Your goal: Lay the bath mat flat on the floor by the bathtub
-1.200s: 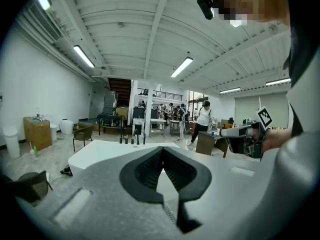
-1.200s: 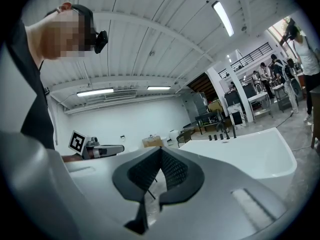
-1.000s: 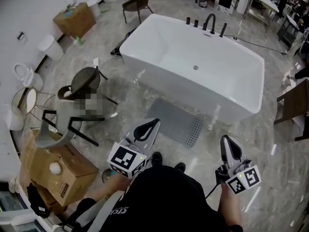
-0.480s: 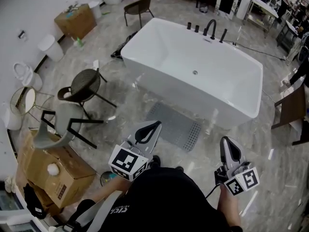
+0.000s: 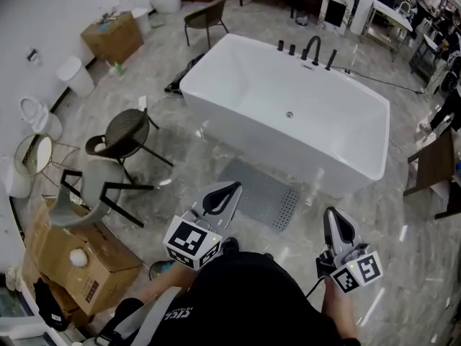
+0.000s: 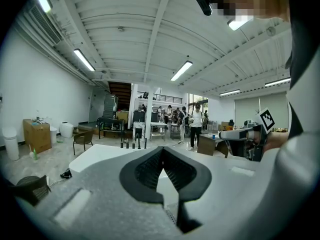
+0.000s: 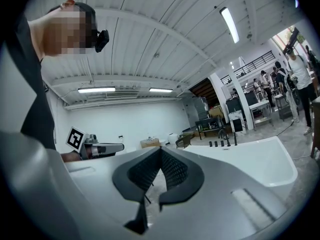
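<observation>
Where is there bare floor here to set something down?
Bare floor lies between the mat and the round chair, and to the right of the bathtub toward the brown furniture. The left side is crowded: a second chair, a cardboard box and a white bin.

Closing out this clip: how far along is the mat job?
Done, it seems: the bath mat lies flat on the floor beside the bathtub. In hand: nothing; the left gripper and right gripper are shut and empty. Left: nothing that I can see.
</observation>
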Tool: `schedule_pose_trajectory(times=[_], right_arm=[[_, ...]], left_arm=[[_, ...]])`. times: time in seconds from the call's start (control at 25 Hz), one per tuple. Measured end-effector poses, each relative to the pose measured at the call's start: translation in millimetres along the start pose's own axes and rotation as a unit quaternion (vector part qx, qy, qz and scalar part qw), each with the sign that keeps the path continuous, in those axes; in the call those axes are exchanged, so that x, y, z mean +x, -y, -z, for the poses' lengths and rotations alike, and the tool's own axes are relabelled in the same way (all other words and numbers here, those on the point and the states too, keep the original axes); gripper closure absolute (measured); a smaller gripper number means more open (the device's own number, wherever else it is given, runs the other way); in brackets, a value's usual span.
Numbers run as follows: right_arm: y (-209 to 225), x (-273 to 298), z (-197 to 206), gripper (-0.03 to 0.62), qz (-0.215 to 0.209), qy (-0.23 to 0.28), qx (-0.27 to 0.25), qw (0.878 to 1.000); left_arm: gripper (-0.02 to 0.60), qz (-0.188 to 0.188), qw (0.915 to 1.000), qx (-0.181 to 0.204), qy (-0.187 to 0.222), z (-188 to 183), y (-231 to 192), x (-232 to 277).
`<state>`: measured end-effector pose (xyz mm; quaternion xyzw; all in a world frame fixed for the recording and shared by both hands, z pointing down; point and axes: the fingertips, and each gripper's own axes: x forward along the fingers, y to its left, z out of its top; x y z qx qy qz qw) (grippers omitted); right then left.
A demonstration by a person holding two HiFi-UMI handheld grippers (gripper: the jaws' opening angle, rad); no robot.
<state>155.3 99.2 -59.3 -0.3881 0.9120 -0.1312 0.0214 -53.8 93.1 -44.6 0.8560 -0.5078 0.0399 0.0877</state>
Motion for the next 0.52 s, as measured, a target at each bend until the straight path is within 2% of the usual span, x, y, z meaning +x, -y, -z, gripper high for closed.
schedule_pose_trajectory(times=[0.52], right_arm=[[-1.5,7.6,7.8,0.594,-0.002,0.003,0.009,1.0]], left_arm=[[0.575,0.002,1.0,0.003,-0.001,1.9,-3.4,2.6]])
